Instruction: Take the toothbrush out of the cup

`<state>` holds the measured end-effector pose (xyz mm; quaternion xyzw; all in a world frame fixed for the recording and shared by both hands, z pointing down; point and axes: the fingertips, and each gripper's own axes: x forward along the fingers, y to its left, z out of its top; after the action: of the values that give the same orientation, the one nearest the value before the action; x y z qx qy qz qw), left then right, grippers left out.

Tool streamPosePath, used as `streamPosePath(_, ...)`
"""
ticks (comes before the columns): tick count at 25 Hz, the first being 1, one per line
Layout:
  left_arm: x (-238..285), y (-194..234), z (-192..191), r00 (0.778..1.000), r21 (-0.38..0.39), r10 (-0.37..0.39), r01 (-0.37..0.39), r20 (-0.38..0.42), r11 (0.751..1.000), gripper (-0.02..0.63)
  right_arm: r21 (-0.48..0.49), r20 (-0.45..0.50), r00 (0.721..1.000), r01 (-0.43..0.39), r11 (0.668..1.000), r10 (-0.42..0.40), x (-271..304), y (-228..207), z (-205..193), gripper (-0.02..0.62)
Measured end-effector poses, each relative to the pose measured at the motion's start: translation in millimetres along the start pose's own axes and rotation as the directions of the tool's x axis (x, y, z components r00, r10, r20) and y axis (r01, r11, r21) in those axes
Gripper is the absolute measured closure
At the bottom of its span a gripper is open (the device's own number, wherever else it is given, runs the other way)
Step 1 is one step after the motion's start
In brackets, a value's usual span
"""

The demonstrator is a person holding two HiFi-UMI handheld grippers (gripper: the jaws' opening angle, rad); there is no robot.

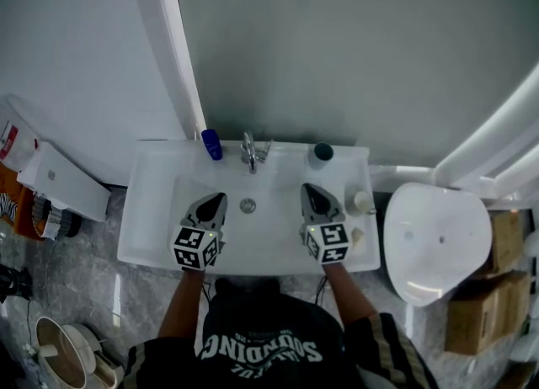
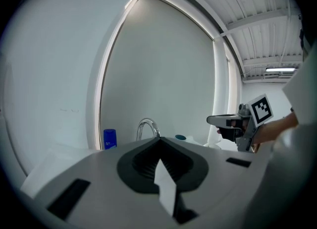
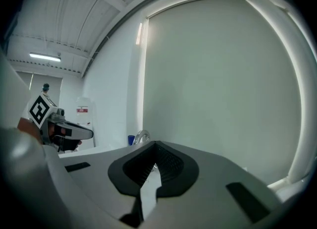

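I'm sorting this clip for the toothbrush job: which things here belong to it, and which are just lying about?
Job: left gripper, right gripper, both shut, empty; blue container, possibly the cup. No toothbrush can be made out.
Lying about: faucet, dark-topped container, toilet, cardboard boxes.

White rectangular basin [image 1: 152,227] against the wall. Chrome faucet [image 1: 249,151] at the middle of the rear rim. Round drain [image 1: 248,205] in the bowl, just in front of the faucet. Blue bottle [image 1: 211,144] upright on the rear rim, left of the faucet. Small white bottle [image 1: 362,202] on the right rim. White toilet [image 1: 438,240] right of the basin. Cardboard boxes [image 1: 484,295] beside the toilet. White box [image 1: 63,181] on the grey marbled floor [image 1: 84,286], left of the basin.
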<state>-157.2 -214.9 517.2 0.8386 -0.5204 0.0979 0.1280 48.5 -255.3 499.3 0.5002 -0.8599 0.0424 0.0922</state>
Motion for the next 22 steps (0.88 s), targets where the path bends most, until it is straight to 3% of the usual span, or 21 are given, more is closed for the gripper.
streamPosePath(7,-1,-8,2,1.000,0.048,-0.009,0.008,0.002,0.999,0.607,0.011,-0.009,1.000,-0.018,1.000,0.018,-3,12,-13,0.600)
streamPosePath(22,10,-12,-13,0.999,0.029,-0.028,0.028,-0.028,0.999,0.607,0.017,-0.035,0.999,-0.035,0.999,0.036,-3,15,-24,0.600)
